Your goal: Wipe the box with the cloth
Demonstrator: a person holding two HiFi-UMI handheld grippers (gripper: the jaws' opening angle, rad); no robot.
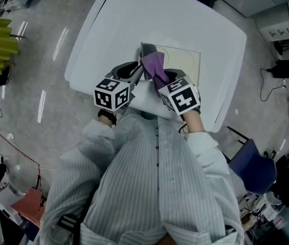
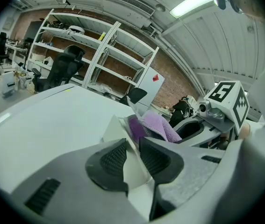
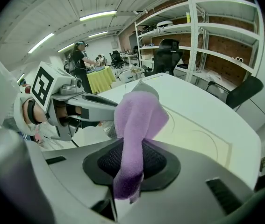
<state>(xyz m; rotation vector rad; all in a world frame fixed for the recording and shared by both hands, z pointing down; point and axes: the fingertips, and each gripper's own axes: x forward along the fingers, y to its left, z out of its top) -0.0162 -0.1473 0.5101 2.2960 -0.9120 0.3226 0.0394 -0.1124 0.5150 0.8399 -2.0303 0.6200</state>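
Nearest the body, the left gripper [image 2: 132, 144] is seen with its jaws closed on a thin white wall of the box [image 1: 145, 98], which is held up over the near edge of the white table [image 1: 134, 19]. Just beside it, the right gripper [image 3: 130, 158] is clamped on a fold of the purple cloth [image 3: 137, 118]. The free end of the cloth stands up past the fingertips and lies against the upper part of the box, between the two grippers. Beyond them a cream mat [image 1: 187, 60] with a curved line is laid flat on the table. Shelving and office chairs are seen farther off in the gripper views. The wiping is judged to be at hand or just under way. Only a narrow pinch of cloth is held, so it could be dragged out of the jaws if it is pressed hard across the card. The box is held by one thin wall alone, so it could bend, twist or slip under sideways pressure. The grippers are close together, and a knock between them is possible on a wide stroke. No brand or label can be read; only the black-and-white square markers on the gripper cubes are seen, and a red mark on a distant cabinet is too small to make out.
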